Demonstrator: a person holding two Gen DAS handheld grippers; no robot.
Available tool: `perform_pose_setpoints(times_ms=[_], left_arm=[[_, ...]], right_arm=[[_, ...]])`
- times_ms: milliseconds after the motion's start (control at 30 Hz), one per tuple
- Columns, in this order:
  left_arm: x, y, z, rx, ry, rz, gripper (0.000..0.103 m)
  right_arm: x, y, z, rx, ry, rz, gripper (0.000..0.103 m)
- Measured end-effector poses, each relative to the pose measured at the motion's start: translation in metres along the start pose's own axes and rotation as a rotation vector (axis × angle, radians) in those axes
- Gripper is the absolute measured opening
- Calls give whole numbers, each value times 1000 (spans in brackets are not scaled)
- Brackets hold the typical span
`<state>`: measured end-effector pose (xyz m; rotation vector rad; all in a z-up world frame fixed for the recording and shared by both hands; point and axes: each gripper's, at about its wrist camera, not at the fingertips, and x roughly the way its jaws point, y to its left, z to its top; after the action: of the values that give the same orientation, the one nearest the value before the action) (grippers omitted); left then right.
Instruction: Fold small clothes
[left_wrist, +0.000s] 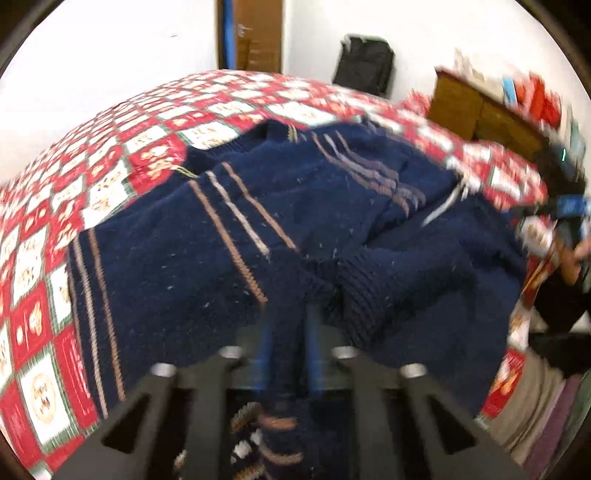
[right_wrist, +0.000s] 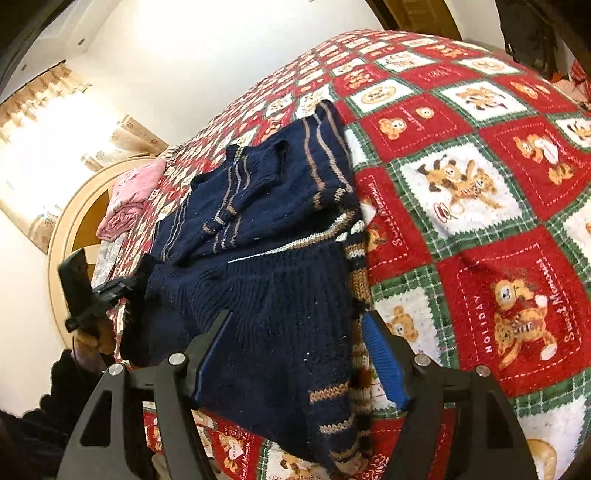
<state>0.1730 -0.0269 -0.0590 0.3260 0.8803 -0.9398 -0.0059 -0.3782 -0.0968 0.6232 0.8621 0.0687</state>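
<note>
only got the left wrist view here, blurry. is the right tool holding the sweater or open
Observer: The right tool is open, its fingers spread on either side of the navy sweater's near edge, not pinching it.
Operator: what about my left one, from outside
Observer: The right view shows the left tool at the sweater's left edge, with knit bunched right at it.
Operator: anything else on the bed i cant see
Observer: A pink garment lies beyond the sweater near the round headboard, on the teddy bear blanket.
</note>
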Motion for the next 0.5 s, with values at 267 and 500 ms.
perform_pose_setpoints(times_ms=[267, 500], left_arm=[[-22, 97, -36, -560, -134, -14, 12], [-21, 62, -31, -392, -121, -89, 51]], right_arm=[[17, 10, 4, -53, 16, -61, 71], [37, 32, -10, -200, 71, -180, 71]])
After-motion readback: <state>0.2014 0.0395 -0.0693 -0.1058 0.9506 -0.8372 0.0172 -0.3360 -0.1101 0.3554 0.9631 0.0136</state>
